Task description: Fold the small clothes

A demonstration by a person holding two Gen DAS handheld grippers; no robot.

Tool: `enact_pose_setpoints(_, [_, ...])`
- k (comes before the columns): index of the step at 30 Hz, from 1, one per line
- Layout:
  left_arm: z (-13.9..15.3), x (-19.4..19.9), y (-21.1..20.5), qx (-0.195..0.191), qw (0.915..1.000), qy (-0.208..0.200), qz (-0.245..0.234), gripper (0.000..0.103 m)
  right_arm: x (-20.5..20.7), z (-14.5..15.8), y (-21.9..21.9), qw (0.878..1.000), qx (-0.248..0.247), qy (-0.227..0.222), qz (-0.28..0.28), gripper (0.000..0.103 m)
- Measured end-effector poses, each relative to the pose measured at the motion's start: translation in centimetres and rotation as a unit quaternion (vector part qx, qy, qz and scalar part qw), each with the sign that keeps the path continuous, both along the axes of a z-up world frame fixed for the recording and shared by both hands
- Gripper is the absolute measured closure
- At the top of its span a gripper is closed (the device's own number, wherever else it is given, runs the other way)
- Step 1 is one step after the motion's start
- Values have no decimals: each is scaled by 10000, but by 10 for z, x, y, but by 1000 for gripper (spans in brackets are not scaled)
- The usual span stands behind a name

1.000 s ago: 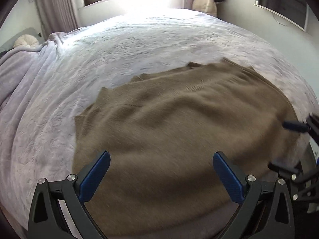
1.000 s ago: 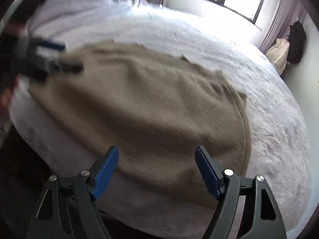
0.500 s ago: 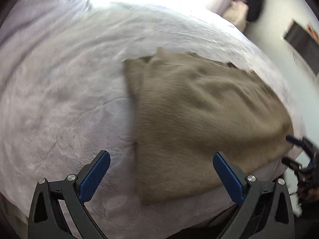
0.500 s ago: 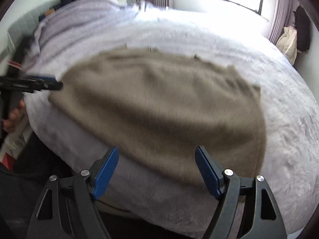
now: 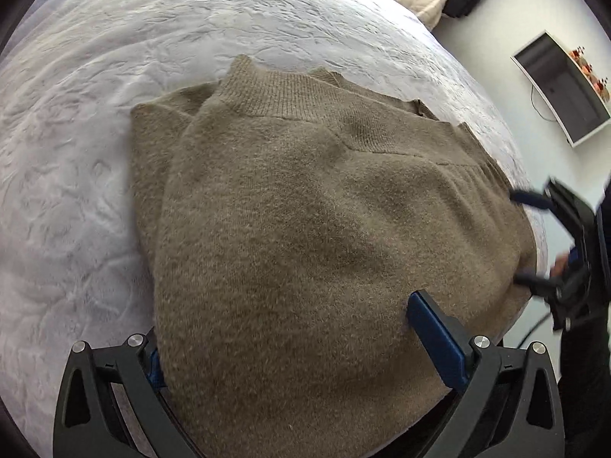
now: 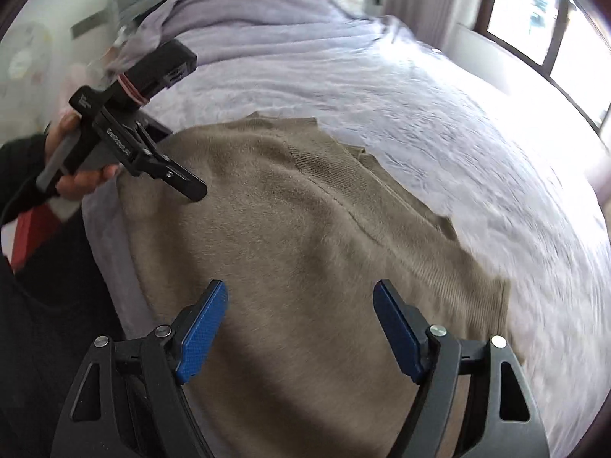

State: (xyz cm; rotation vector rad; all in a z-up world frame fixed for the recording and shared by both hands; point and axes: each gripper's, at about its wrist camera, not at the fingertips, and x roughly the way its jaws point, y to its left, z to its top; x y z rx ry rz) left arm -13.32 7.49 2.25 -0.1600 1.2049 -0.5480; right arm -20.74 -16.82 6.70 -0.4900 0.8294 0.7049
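Sweater part-folded on the bed; folding not finished.

We find the sweater point(image 5: 305, 229) lying on the bed point(image 5: 76, 152) directly ahead of both tongs. One fold looks made: a flap with the ribbed edge lies doubled over a lower layer that shows along its far left side. The left tongs point(image 5: 301, 339) stand wide, their left finger tucked beneath the near hem and the right finger resting on top, not yet closed. The right tongs point(image 6: 301, 332) stand wide and empty just above the knit. We judge at least one further fold and a final smoothing remain outstanding.
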Motion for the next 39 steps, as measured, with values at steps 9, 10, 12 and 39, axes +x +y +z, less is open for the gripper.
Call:
enact_pose_setpoints(9, [-6, 9, -12, 94, 9993, -295, 197, 0, 88, -53, 16, 9884, -440, 246, -1430, 11])
enact_pose_setpoints(10, [-5, 8, -11, 92, 9993, -320, 181, 0, 92, -54, 17, 9863, -406, 258, -1579, 11])
enact_pose_setpoints(12, [-6, 6, -9, 43, 9993, -363, 112, 0, 98, -52, 16, 9838, -325, 426, -1709, 11])
enact_pose_setpoints(39, [-2, 2, -11, 275, 9968, -657, 375, 18, -33, -36, 43, 9619, -566, -655, -2595, 11])
